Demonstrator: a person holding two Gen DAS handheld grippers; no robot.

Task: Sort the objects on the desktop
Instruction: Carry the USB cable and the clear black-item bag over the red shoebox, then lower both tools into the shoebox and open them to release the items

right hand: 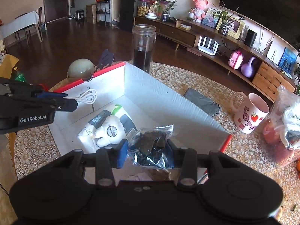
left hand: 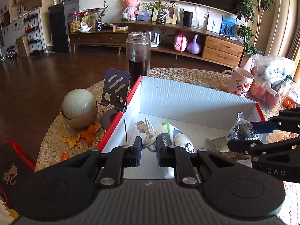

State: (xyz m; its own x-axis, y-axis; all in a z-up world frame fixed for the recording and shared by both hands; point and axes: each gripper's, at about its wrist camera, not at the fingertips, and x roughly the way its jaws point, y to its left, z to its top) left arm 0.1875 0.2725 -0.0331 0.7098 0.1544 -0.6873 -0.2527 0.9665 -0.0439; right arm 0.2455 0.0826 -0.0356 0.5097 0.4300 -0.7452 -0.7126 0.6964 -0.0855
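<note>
Over the red-edged cardboard box (right hand: 168, 95) on the lace-covered desk (right hand: 187, 75), the right tool (right hand: 148, 155) is closed on a clear packet of dark dried stuff (right hand: 150, 146), held just above the near part of the box's floor and, as far as I can judge, about to be let go there. The left tool (left hand: 148, 154) hangs over the box's left side with its jaws parted a little and nothing between them. Already lying inside are a white USB cable (left hand: 148, 133), a white pouch with a green cap (right hand: 106, 129) and a brownish flat packet (left hand: 217, 146), so the sorting looks well under way. Outside the box stand a glass jar of dark liquid (right hand: 143, 46), a strawberry mug (right hand: 249, 112), a bag of red fruit (right hand: 283, 127), a grey cloth (right hand: 202, 101), a phone stand (left hand: 115, 91), a bowl holding a pale round fruit (left hand: 79, 105) and orange peel (left hand: 84, 135); which of these belong in the box I cannot tell
</note>
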